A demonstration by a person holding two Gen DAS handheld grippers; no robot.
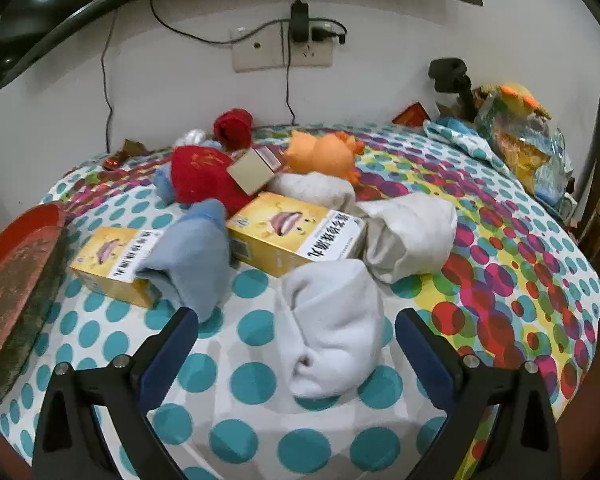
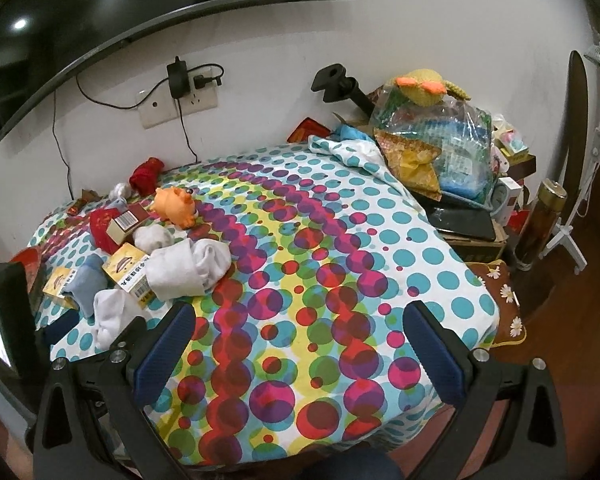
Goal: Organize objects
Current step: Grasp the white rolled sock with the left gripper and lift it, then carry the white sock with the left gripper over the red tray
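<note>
Socks, boxes and toys lie mixed up on the spotty cloth [image 1: 500, 280]. A white sock [image 1: 332, 328] sits low in the middle of the left view, right between the wide-open left claw [image 1: 296, 330], not touched. The right claw [image 2: 300, 322] is wide open and empty over bare cloth. A grab may bunch the cloth, or bump the blue sock [image 1: 192, 256] off its yellow box [image 1: 112, 264].

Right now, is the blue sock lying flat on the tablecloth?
No, the blue sock is draped over a yellow box.
</note>
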